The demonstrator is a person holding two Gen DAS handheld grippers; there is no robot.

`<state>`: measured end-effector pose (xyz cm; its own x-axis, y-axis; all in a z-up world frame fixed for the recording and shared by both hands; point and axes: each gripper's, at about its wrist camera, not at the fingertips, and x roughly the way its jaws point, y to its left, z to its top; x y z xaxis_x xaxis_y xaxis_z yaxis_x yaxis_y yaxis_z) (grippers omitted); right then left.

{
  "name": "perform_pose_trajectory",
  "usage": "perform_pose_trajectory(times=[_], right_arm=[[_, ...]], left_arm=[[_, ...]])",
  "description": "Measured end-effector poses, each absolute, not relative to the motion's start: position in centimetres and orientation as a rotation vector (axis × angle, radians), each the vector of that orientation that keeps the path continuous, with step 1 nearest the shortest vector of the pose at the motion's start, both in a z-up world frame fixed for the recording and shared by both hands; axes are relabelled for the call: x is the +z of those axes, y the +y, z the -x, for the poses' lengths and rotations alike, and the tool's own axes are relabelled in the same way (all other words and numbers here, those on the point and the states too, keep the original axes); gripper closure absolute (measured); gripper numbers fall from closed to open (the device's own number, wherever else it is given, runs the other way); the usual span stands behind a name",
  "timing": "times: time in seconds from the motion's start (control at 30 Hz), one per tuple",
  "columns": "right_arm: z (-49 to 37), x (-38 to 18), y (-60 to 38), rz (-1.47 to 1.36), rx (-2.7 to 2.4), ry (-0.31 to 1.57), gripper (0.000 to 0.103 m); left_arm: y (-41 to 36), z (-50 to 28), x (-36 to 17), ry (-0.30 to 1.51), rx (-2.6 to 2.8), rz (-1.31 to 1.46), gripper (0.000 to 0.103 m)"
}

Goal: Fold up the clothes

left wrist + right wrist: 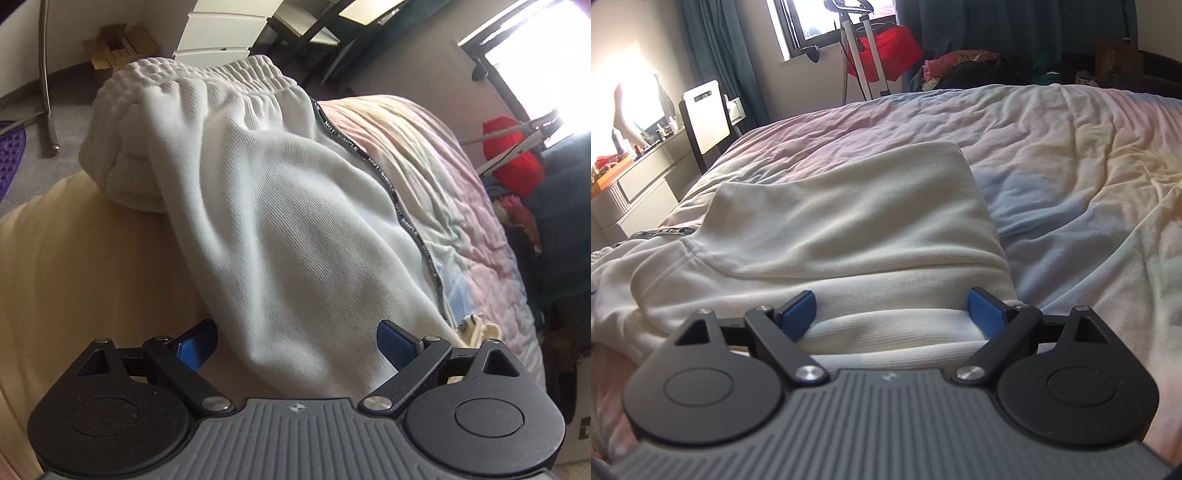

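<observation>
White sweatpants (280, 206) lie on the pastel duvet (461, 192), with the ribbed elastic waistband (207, 79) at the far end and a black lettered side stripe (391, 192) along the right edge. My left gripper (295, 343) hovers over the near end of the cloth, jaws wide open, blue pads (197, 345) not pressing on anything. In the right wrist view a folded part of the white garment (849, 221) lies on the duvet (1071, 166). My right gripper (892, 314) is open, and a fold of the fabric lies between its spread pads (988, 314).
A red cloth (894, 48) hangs on a white stand (866, 62) below the window (812, 22). A heap of clothes (979, 66) lies beyond the bed. A dresser (635, 177) and a chair (705, 118) stand to the left. A cardboard box (118, 44) and a chrome pole (46, 74) are on the floor.
</observation>
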<state>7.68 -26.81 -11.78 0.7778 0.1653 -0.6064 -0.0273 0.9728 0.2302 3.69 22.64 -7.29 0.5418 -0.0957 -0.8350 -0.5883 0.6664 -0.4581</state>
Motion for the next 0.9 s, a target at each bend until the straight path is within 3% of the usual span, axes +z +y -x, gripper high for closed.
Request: perform_pose_trajectory(times=[0.23,0.4,0.47,0.57,0.7,0.9], right_arm=[[-7.7,-11.8,-26.5,-0.201,0.092,0.673,0.011],[-7.8,-11.6,-26.3,-0.2,0.071,0.668,0.011],[-7.9,-11.5,-26.3,-0.206,0.064,0.665,0.011],[-7.9,-11.6,-26.4,-0.208,0.06,0.664,0.011],[-7.9,-11.5,-26.3,-0.201,0.057,0.664,0.011],[-7.9,-11.5,-26.2,-0.195,0.051,0.664,0.011]], left_arm=[[24.6,-3.8,-8.0,0.822,0.302,0.905,0.008],[26.7,-2.1,-7.3,0.609,0.244,1.066,0.012],[27.1,-2.1,-7.4,0.61,0.298,1.061,0.012],[28.1,-2.0,-8.5,0.657,0.419,1.062,0.023],[30.2,-0.8,-9.6,0.591,0.419,1.194,0.03],[31.0,0.4,-9.7,0.512,0.344,1.251,0.032]])
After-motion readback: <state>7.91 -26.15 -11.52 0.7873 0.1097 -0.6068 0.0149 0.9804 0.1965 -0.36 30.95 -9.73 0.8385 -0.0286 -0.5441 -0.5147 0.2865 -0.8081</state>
